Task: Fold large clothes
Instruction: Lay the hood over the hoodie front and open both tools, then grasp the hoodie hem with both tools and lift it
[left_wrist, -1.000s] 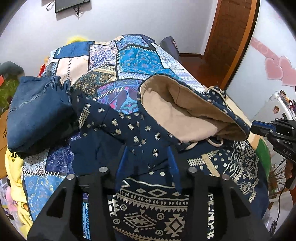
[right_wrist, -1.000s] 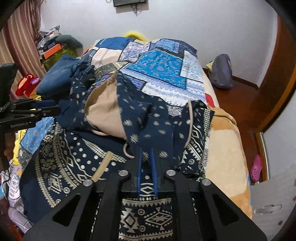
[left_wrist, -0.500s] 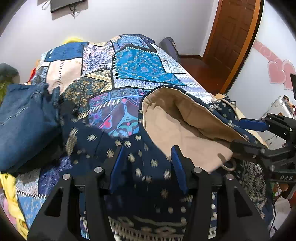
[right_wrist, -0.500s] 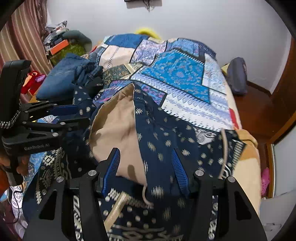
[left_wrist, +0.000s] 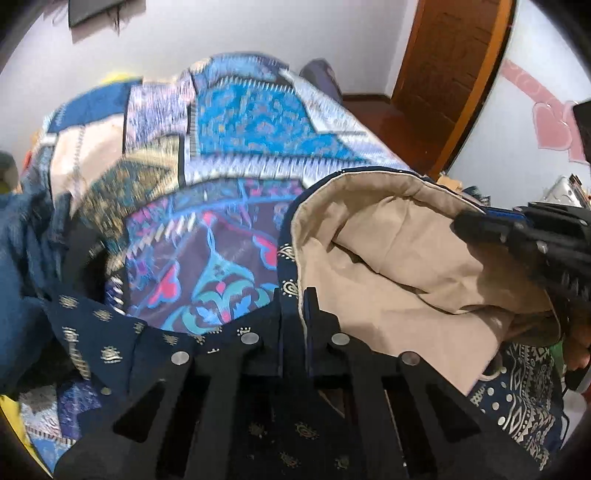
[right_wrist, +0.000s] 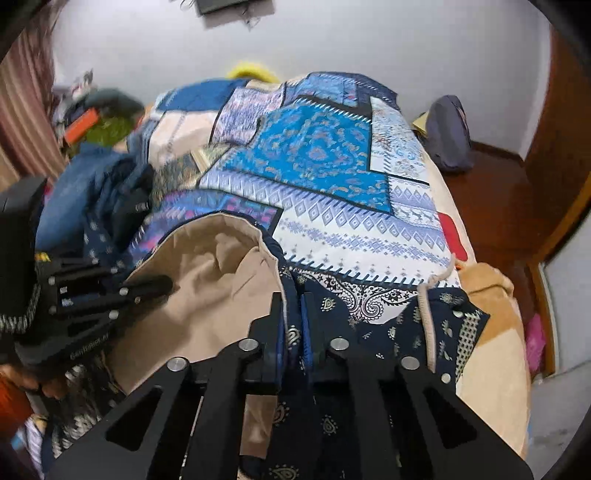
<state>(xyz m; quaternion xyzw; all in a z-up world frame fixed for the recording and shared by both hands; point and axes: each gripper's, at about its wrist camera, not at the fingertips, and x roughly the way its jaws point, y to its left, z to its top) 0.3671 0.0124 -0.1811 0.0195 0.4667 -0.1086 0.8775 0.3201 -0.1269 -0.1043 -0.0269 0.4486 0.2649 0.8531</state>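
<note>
A navy patterned hoodie (left_wrist: 110, 350) with a beige-lined hood (left_wrist: 388, 266) lies on the patchwork bed. My left gripper (left_wrist: 294, 306) is shut on the hood's navy rim at its left side. My right gripper (right_wrist: 293, 314) is shut on the hood's rim at its right side, and it also shows in the left wrist view (left_wrist: 476, 221). The hood lining (right_wrist: 207, 295) hangs open between the two grippers. The left gripper shows at the left of the right wrist view (right_wrist: 162, 284). A drawstring (right_wrist: 428, 314) trails over the navy cloth.
The patchwork bedspread (right_wrist: 314, 155) covers the bed beyond the hoodie. Folded jeans (right_wrist: 77, 192) lie at the left. A dark bag (right_wrist: 448, 133) stands on the wooden floor to the right. A brown door (left_wrist: 450, 74) is at the far right. A beige blanket (right_wrist: 491, 332) lies along the bed's right edge.
Both grippers, open half a second ago, have closed on the hood's rim at either side. Both have moved forward and the hood now sits closer to the cameras.
</note>
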